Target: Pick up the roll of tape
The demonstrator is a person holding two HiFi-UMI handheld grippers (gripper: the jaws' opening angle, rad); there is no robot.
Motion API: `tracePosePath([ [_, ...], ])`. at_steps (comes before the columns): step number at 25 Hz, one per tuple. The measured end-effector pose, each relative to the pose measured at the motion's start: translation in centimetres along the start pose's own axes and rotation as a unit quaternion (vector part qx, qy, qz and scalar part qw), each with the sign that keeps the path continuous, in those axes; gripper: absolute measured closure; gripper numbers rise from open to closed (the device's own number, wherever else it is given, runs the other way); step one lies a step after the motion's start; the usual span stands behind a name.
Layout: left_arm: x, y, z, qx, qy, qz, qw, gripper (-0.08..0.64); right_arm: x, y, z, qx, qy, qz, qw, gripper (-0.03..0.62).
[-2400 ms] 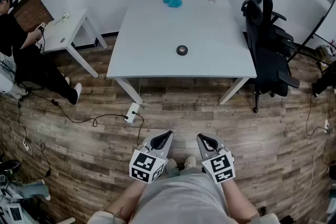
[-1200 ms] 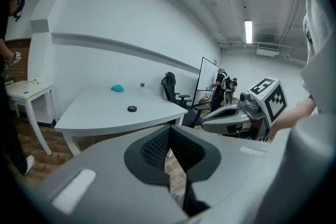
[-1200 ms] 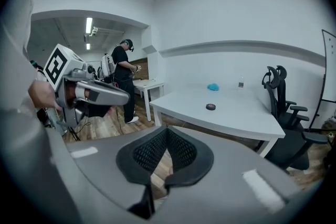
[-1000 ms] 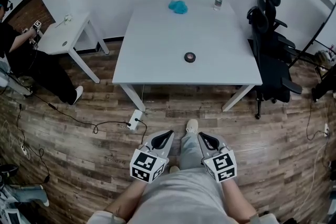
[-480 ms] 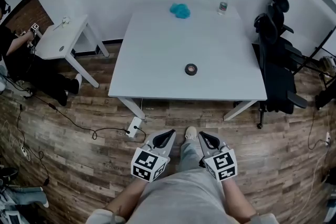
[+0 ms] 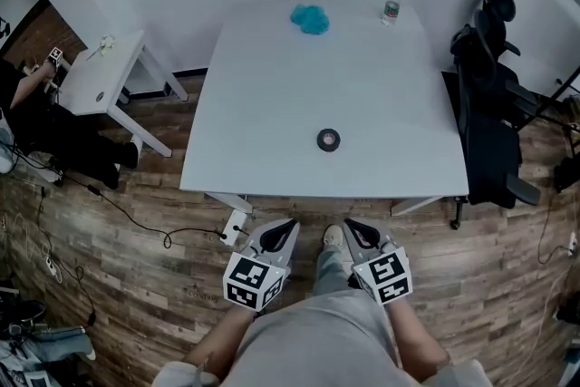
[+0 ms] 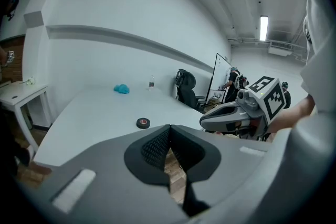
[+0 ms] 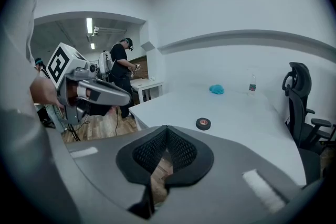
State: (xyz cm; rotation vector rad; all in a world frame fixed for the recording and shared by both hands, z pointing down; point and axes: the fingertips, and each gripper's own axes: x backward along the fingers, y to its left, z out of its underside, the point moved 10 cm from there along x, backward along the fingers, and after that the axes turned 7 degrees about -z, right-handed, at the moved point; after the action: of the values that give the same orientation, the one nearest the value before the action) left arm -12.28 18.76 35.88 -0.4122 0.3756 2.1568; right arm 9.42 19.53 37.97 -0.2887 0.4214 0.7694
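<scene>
Left gripper (image 6: 283, 229), right gripper (image 6: 354, 229), jaws apparently together

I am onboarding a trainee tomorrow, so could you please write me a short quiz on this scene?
1. True or false: the roll of tape lies on the white table, touched by neither gripper.
2. What stands near the blue cloth at the table's far edge? A: a water bottle. B: a mug. C: a laptop.
3. Are the jaws of the right gripper open or shut?
Key: 1 true; 2 A; 3 shut.
</scene>
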Motion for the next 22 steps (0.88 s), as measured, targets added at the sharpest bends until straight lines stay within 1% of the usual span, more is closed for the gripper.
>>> tracePosePath([
  [5,-3.2,1.5,-2.5,0.003,0.001,-0.007,1.0000,0.541,-1.9,-3.8,-2.5,0.009,-0.003,-0.009,1.000,0.586],
  [10,-6.3,2.7,-4.6,0.006,-0.005,-0.011,0.9999,0.541,-3.4,-7.3,-4.0,0.012,0.004,-0.013,1.000,0.586],
  [17,-10.9,4.3,-6.8,0.016,-0.014,-0.024,0.9995,0.541,-5.5,-12.1,-6.0,0.025,0.014,-0.023,0.999,0.586],
  [22,-12.8,4.9,-7.9,0.027,-0.021,-0.032,0.9989,0.541,-6.6,-14.5,-7.1,0.033,0.016,-0.027,0.999,0.586],
])
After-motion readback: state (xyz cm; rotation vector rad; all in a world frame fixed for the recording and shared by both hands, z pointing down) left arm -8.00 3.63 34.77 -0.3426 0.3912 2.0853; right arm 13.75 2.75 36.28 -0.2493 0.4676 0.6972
